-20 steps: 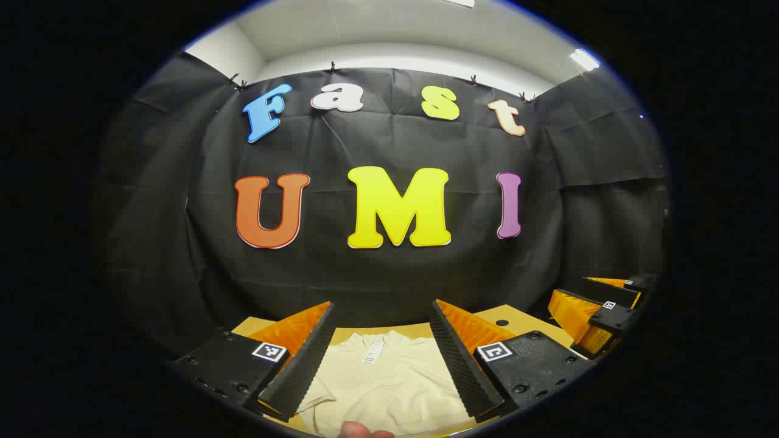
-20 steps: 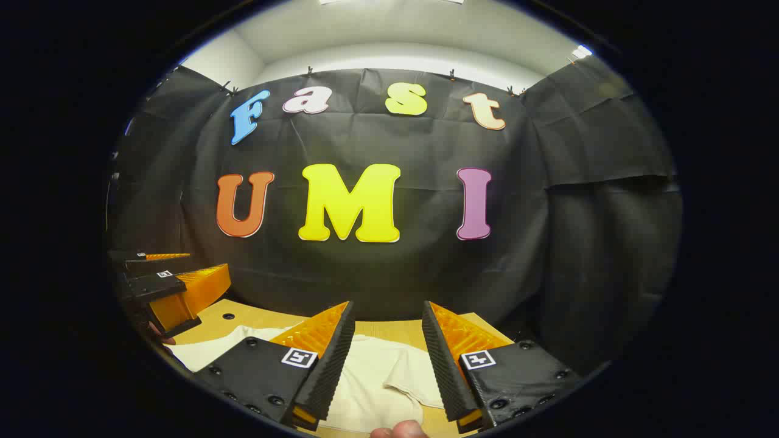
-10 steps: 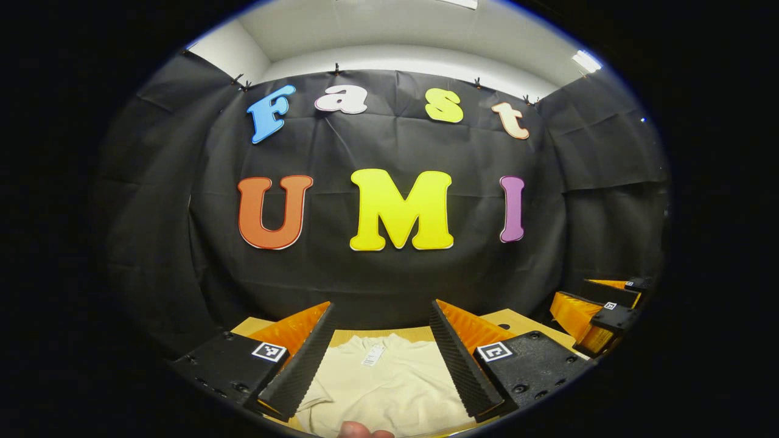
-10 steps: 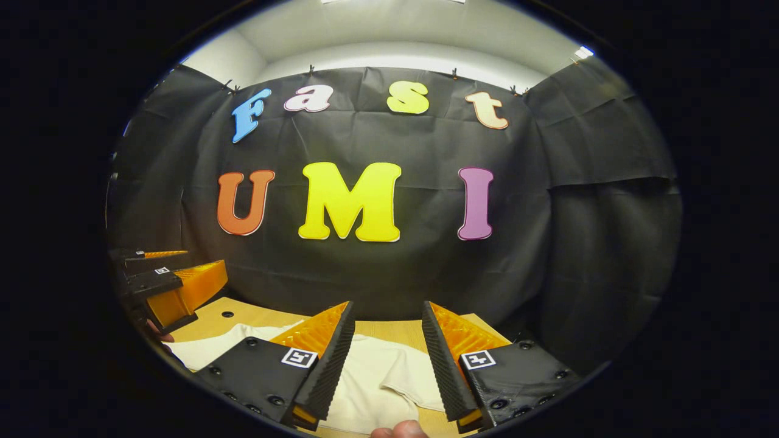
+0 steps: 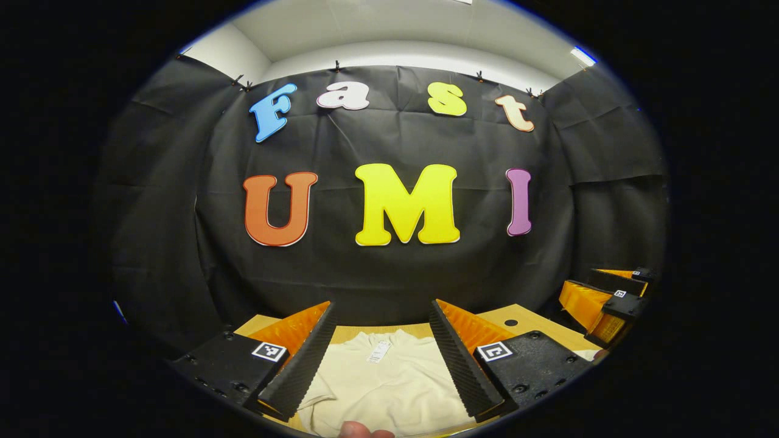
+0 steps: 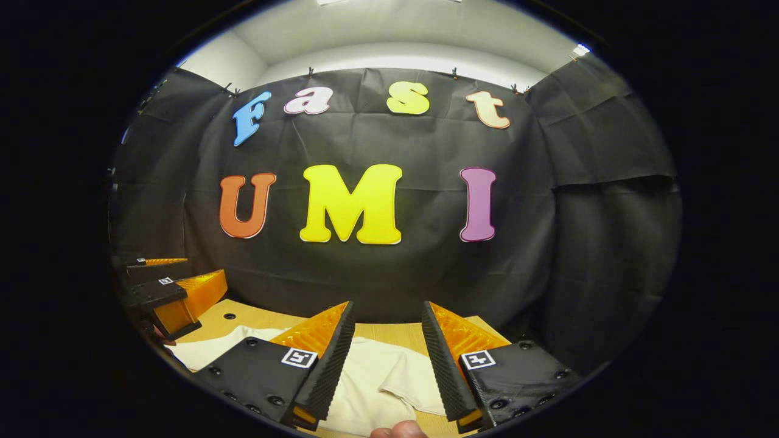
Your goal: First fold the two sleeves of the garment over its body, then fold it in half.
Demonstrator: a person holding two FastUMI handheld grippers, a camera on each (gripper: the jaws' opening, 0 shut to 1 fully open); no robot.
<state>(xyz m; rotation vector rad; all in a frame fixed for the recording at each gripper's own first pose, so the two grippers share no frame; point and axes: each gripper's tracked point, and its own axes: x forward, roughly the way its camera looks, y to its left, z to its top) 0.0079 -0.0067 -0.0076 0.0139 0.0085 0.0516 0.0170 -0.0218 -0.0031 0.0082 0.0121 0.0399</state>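
Observation:
A cream short-sleeved garment (image 5: 383,383) lies flat on the wooden table (image 5: 523,319), collar and tag toward the far wall. My left gripper (image 5: 382,310) hovers open above its upper body, nothing between the fingers. In the right gripper view the garment (image 6: 371,380) shows its right sleeve (image 6: 414,386) lying outward on the table. My right gripper (image 6: 384,310) is open above that sleeve. The right gripper (image 5: 602,298) appears at the far right of the left gripper view, and the left gripper (image 6: 176,292) at the far left of the right gripper view.
The wooden table (image 6: 389,331) ends close to the black cloth wall behind it. Small dark holes (image 5: 510,322) (image 6: 229,316) sit in the tabletop near the back. A fingertip (image 5: 359,431) shows at the bottom edge of the left gripper view.
Both grippers have drifted slightly; the views shift a little, and each other gripper sits a bit differently at the edge. Both stay open and the garment has not moved.

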